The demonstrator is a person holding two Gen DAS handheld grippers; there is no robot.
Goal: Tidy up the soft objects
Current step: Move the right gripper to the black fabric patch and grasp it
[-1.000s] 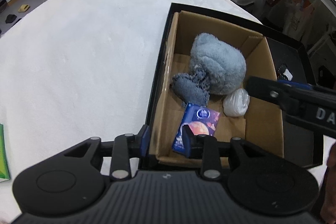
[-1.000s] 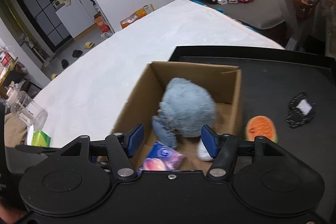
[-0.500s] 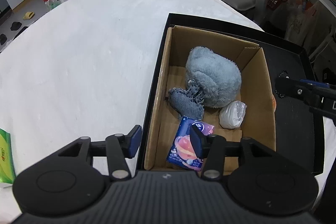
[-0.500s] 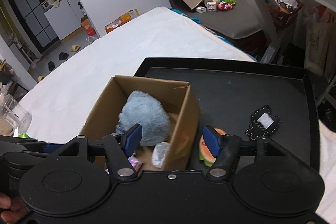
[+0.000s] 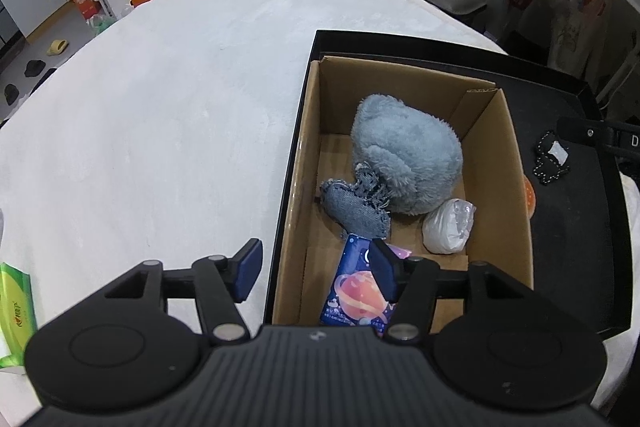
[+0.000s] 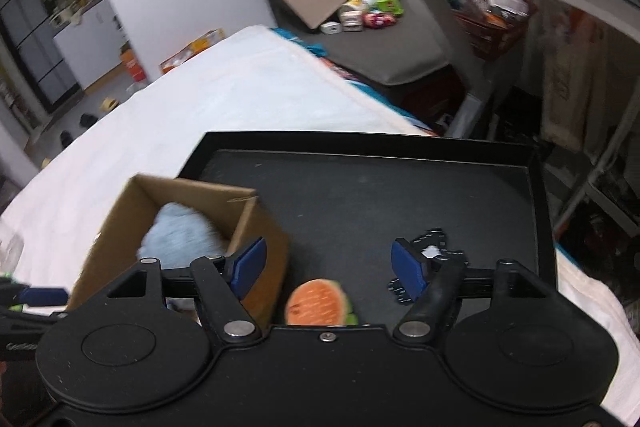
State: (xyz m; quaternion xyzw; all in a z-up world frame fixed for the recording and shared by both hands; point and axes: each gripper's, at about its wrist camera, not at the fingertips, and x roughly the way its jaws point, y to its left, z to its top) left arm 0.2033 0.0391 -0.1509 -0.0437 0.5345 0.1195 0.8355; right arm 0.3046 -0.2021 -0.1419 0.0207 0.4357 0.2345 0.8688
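Soft objects mostly in the cardboard box (image 5: 516, 163); watermelon-slice plush (image 6: 318, 303) and black patch (image 5: 552, 163) on the black tray (image 6: 400, 195) beside it.
Box holds blue plush (image 5: 408, 155), denim piece (image 5: 356, 207), white pouch (image 5: 448, 227), planet-print packet (image 5: 356, 299). Left gripper (image 5: 316, 267): jaws have just been opening, now apart and gripping nothing, packet below one finger. Right gripper (image 6: 328, 267): jaws also just opening, empty, over the watermelon plush. Tray sits on a white bed (image 5: 160, 107).

A fluffy grey-blue plush ball (image 5: 408, 155) is lying in the matt brown corrugated cardboard box (image 5: 516, 187) beside a frayed denim cloth pouch (image 5: 356, 211) and a glossy (printed) purple plastic packet (image 5: 356, 299).
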